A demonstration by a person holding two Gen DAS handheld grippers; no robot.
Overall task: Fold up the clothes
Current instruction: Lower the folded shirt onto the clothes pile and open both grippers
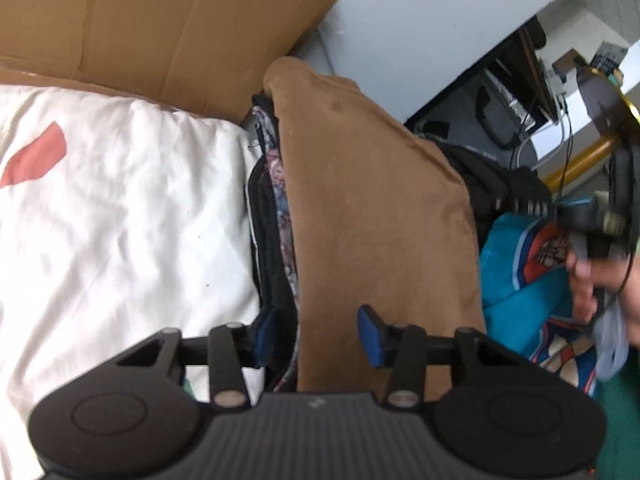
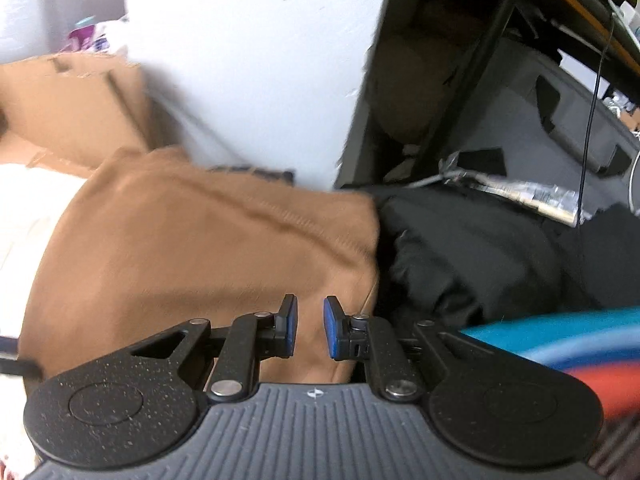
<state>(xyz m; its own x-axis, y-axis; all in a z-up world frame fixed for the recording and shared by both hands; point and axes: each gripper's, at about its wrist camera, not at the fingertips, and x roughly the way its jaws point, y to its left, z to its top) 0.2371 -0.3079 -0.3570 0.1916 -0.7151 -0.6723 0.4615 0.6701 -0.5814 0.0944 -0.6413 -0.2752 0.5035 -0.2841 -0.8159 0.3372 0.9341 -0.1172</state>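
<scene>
So the brown garment [image 1: 372,208] is folded and sitting on top of a stack of other clothes, you can see dark and patterned layers [image 1: 276,216] peeking out along its left edge in the left wrist view. It runs from about 12 o'clock down to 6 o'clock in that view, right through the middle.

Left gripper [image 1: 316,336] hangs just over the near end of the stack with its jaws moderately apart. The left blue pad is down beside the dark layers, the right one is over the brown cloth, and neither looks like it's pinching anything.

Right gripper [image 2: 310,330] has its jaws narrow, just a small gap between the blue pads, nothing caught in there as far as I can see. It's over the near edge of the brown garment in its own view, bit blurry though.

At 9 o'clock of the stack there's a white cover [image 1: 120,216] with a red patch, and a cardboard box [image 1: 160,24] at 11 o'clock. At 3 o'clock a teal printed garment [image 1: 516,264] lies just beside the brown one, and some black clothing [image 2: 472,256] is piled behind it. A hand [image 1: 600,280] holding the other gripper's handle shows up at 3 o'clock too, over the teal cloth.
</scene>
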